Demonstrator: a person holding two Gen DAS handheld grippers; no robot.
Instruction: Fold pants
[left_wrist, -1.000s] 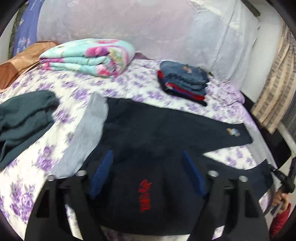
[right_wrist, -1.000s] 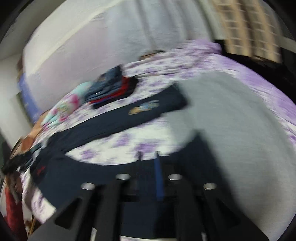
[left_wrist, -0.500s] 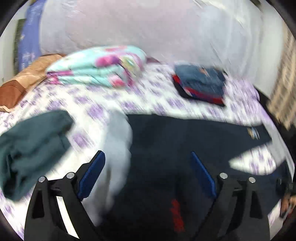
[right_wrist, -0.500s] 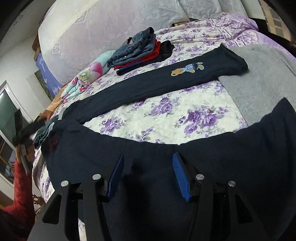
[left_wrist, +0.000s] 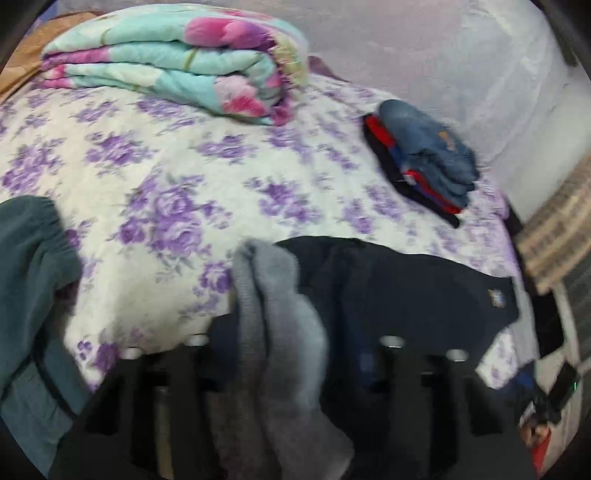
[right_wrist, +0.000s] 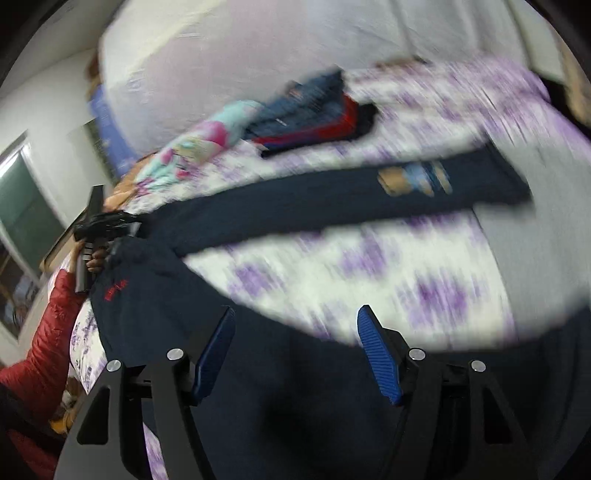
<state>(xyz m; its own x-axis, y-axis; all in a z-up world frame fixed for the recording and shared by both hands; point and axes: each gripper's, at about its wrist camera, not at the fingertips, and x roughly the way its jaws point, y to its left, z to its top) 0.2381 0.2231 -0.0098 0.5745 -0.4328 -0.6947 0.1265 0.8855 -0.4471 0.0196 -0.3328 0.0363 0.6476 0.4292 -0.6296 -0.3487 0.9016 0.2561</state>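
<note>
Dark navy pants (right_wrist: 295, 206) lie spread on the floral bed, one leg with a bear patch stretched across, the other leg under my right gripper. My right gripper (right_wrist: 295, 350) is open, its blue pads (right_wrist: 380, 354) apart just above the near leg. In the left wrist view the navy pants (left_wrist: 406, 288) bunch up together with a grey cloth (left_wrist: 280, 317) that rises between the fingers of my left gripper (left_wrist: 291, 347). The cloth hides the pads, so the left gripper's state is unclear. The left gripper also shows in the right wrist view (right_wrist: 103, 225) at the waistband.
A folded turquoise and pink blanket (left_wrist: 177, 59) lies at the back. A stack of folded jeans and clothes (left_wrist: 424, 158) sits back right. A dark teal garment (left_wrist: 26, 280) lies at the left. A grey cloth (right_wrist: 535, 236) lies at the right of the bed.
My left gripper has moved forward and the grey cloth and navy waist now bunch up between its fingers. My right gripper has opened wider over the near leg.
</note>
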